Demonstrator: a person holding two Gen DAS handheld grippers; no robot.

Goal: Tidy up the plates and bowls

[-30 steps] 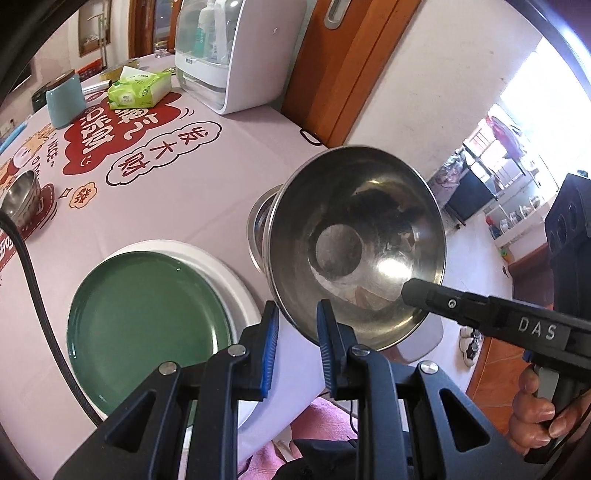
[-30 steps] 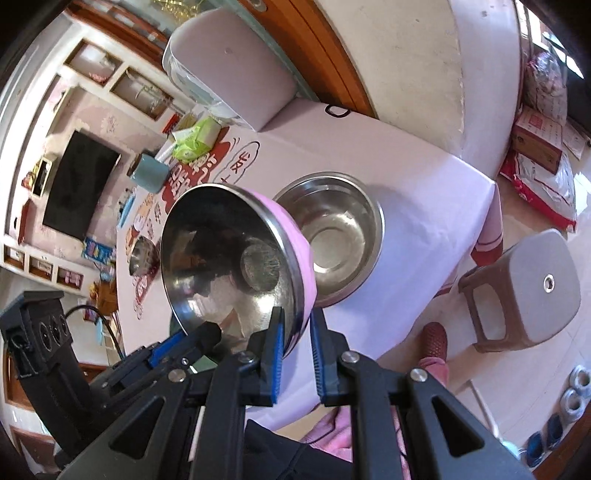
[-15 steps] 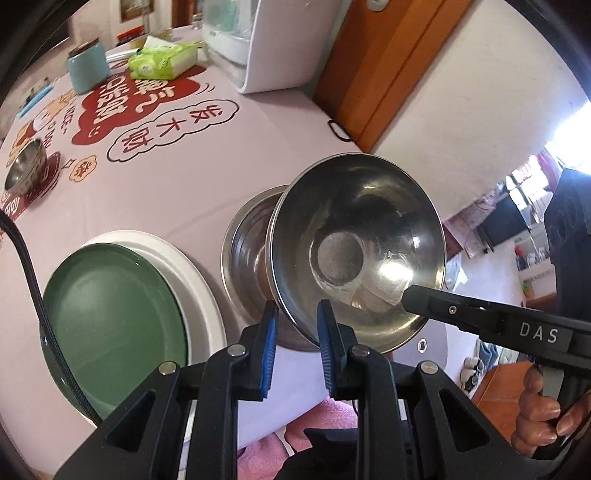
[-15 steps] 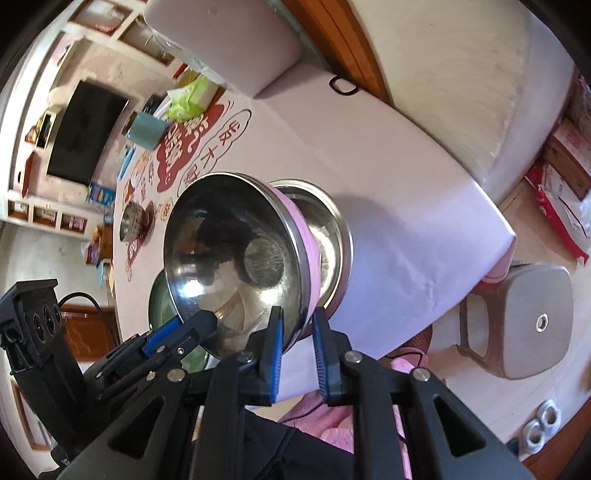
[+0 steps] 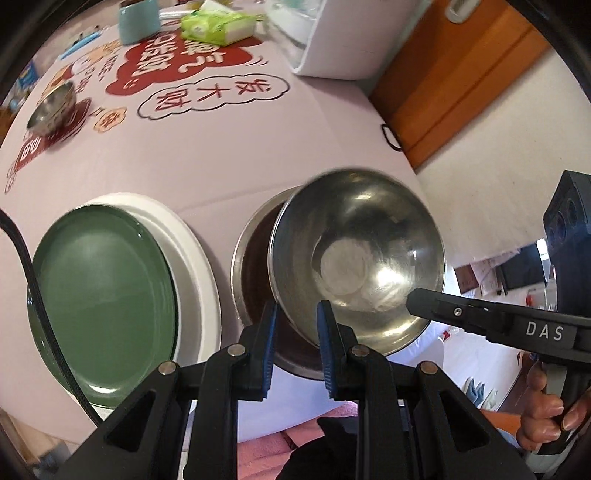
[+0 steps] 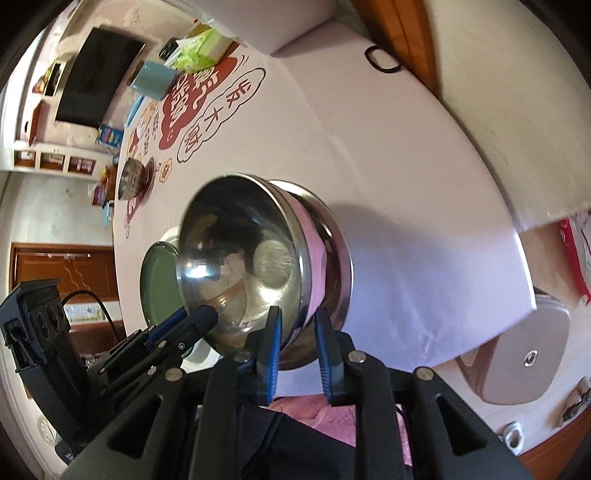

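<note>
A steel bowl with a pink outer band (image 5: 354,258) (image 6: 236,266) hangs tilted, its base sunk into a larger steel bowl (image 5: 255,280) (image 6: 341,266) standing on the table near the front edge. My left gripper (image 5: 295,325) is shut on the near rim of the tilted bowl. My right gripper (image 6: 297,332) has the opposite rim between its blue pads; its jaws are opening and the pads stand slightly off the rim. Each gripper shows in the other's view: the left gripper (image 6: 184,325), the right gripper (image 5: 436,306). Left of the bowls, a green plate (image 5: 99,288) lies on a white plate (image 5: 192,266).
Farther back on the printed pink tablecloth are a small steel bowl (image 5: 51,107), a teal cup (image 5: 138,20), a tissue pack (image 5: 218,26) and a white appliance (image 5: 325,37). A black cable (image 5: 33,277) crosses the green plate. A grey stool (image 6: 524,354) stands beside the table.
Both grippers have carried the tilted bowl down and over the larger bowl, so it now sits partly inside it. The right gripper's pads have spread a little.
</note>
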